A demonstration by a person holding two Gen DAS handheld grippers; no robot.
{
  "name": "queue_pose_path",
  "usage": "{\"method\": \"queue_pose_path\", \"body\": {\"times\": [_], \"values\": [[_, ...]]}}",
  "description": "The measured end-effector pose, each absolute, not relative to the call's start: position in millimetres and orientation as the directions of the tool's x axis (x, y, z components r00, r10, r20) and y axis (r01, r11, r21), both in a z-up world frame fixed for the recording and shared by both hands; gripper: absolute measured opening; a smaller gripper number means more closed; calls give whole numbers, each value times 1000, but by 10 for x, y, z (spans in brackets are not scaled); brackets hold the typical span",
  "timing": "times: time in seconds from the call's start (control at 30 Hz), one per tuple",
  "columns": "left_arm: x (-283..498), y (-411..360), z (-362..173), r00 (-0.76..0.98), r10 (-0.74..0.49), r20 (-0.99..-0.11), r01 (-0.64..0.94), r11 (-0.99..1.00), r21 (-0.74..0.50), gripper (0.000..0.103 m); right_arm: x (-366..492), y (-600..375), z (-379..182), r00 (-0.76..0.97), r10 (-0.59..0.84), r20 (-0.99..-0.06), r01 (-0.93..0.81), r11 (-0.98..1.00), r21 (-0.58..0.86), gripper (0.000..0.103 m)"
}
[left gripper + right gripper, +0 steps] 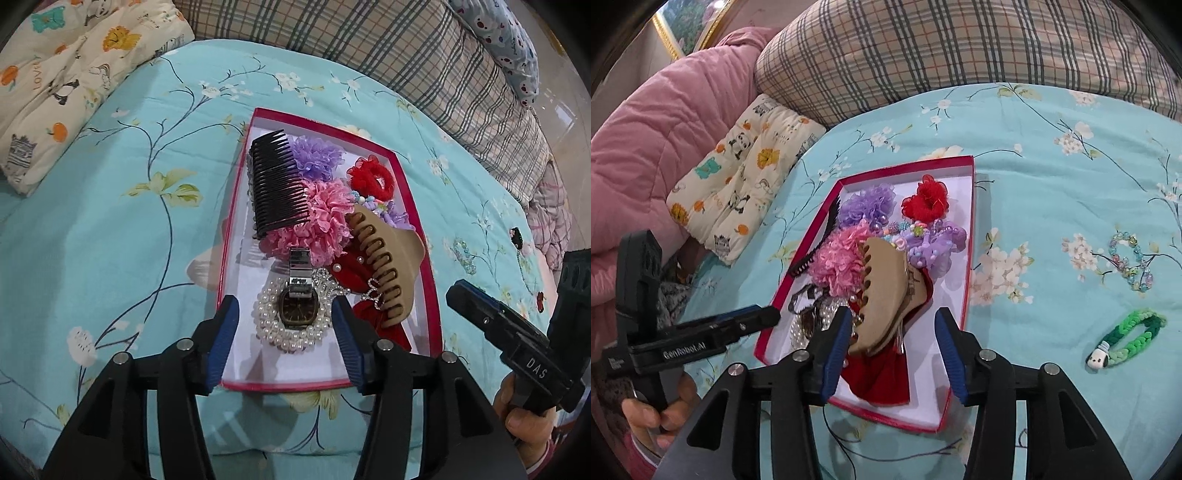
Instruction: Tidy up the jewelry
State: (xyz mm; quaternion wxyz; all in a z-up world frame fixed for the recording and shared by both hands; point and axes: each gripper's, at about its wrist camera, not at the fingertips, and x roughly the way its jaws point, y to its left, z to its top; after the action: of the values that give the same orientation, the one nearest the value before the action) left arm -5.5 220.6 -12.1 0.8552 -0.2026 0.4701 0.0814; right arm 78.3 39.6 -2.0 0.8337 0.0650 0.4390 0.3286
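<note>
Most pieces already lie in the shallow red-rimmed cardboard box (966, 236), both the left gripper (284, 336) and right gripper (892, 345) stand wide and empty above its near end, and the pastel beaded bracelet (1132, 264) and green braided band (1126, 341) remain on the bedspread at the right.

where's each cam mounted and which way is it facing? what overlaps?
Left wrist: on the left gripper, angled down at the red box near end, over the watch; its open fingers show, the right gripper and a hand at right.
Right wrist: on the right gripper, angled down over the beige hair claw; open fingers, left gripper at left.
Shared: box, claw, black comb, turquoise bedspread.
</note>
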Motion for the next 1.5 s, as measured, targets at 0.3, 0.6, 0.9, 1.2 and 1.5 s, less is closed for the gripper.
{"method": "queue_pose_path", "body": {"times": [0.3, 0.6, 0.9, 1.2, 1.5], "values": [[-274, 2078, 40, 546, 55, -836, -368, 912, -181, 82, 581, 351, 35, 405, 581, -706, -532, 778, 335, 68], [-490, 2057, 73, 494, 155, -856, -446, 890, -96, 84, 304, 300, 76, 418, 545, -727, -557, 786, 269, 86], [-650, 1916, 85, 471, 197, -860, -447, 894, -41, 85, 160, 266, 61, 405, 534, -742, -568, 783, 254, 87], [-646, 1825, 156, 446, 236, -863, -443, 897, 16, 85, 108, 331, 21, 364, 495, -789, -564, 792, 236, 90], [-601, 1807, 149, 407, 296, -864, -455, 886, 89, 85, 141, 330, 31, 362, 482, -798, -547, 803, 237, 90]]}}
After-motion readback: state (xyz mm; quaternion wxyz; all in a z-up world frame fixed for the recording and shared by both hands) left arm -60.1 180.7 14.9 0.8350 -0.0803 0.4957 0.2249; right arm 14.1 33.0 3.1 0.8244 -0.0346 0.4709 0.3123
